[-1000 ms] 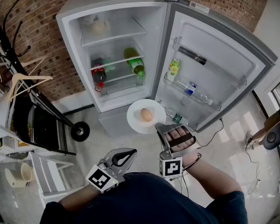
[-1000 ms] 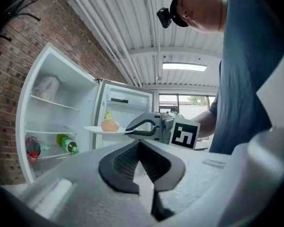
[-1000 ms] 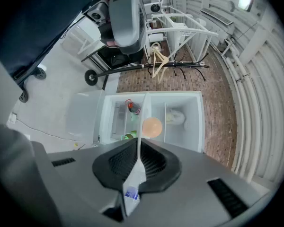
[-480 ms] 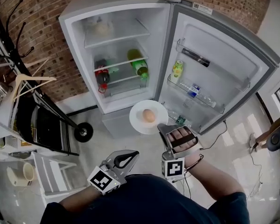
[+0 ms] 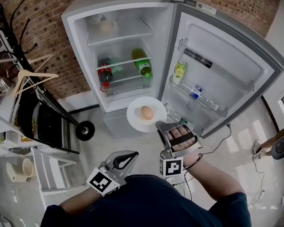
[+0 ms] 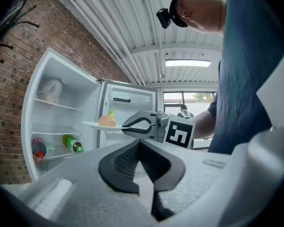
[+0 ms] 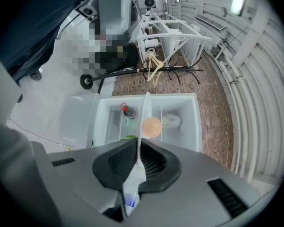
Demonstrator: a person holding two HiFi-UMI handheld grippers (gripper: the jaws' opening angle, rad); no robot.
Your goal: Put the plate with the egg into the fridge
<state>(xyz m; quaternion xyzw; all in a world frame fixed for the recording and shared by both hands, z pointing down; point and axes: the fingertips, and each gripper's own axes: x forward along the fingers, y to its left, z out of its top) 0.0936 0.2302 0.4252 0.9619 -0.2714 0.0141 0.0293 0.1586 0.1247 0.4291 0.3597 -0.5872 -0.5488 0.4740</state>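
two grippers, one plate, fridge wide open

right gripper (image 5: 158, 124) has its jaws pinched down on the near rim of the white plate (image 5: 135, 116), so the rest of the plate sticks out ahead of the jaws toward the open fridge (image 5: 78, 46). in the right gripper view the rim runs edge-on straight up between the jaws. egg (image 5: 146, 112) sits about mid-plate, clear of the jaws. plate is out in front of the fridge's lower part, not inside it yet (door (image 5: 227, 74) swung wide to the right). left gripper (image 5: 126, 159) hangs close to the person (image 5: 146, 202), jaws closed together on nothing.
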